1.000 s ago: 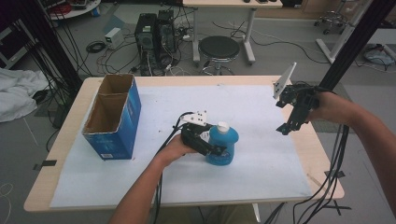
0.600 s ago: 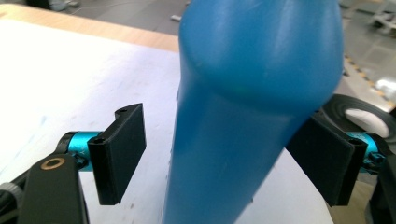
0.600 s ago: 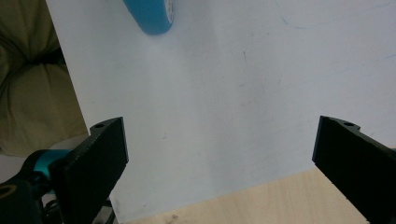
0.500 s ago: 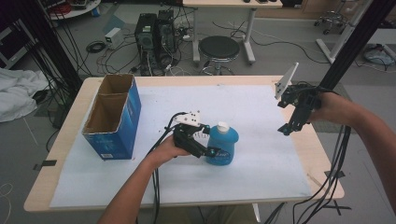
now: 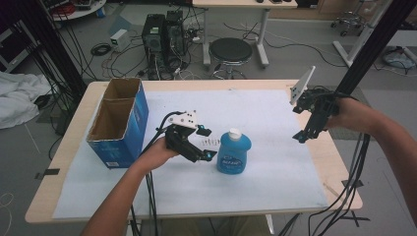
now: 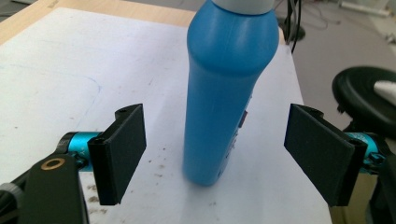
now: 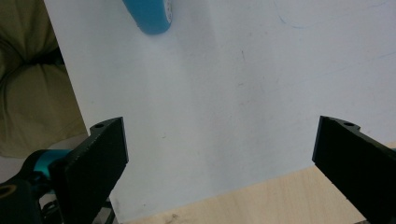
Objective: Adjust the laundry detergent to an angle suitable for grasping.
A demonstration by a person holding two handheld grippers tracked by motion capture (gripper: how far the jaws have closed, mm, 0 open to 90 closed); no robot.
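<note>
A blue bottle [image 5: 233, 152] with a white cap stands upright on the white sheet near the table's middle. My left gripper [image 5: 208, 144] hovers just left of it, raised a little, jaws pointing at it. In the left gripper view the bottle [image 6: 224, 93] stands ahead of the left gripper [image 6: 217, 144]; its jaws have just been opening and both pads are well apart from the bottle. My right gripper [image 5: 297, 124] hangs open above the table's right edge, nothing between its jaws. In the right gripper view the right gripper [image 7: 219, 158] looks down on the sheet, with the bottle's base [image 7: 149, 16] far off.
An open blue cardboard box [image 5: 118, 123] with two compartments stands at the table's left. The white sheet [image 5: 275, 187] covers most of the wooden table [image 5: 64, 162]. Behind the table are a black stool [image 5: 231, 49], computer towers [image 5: 164, 32] and cables.
My left gripper has let go of the bottle and drawn back to the left and upward. The bottle stays upright. The right gripper has not moved.
</note>
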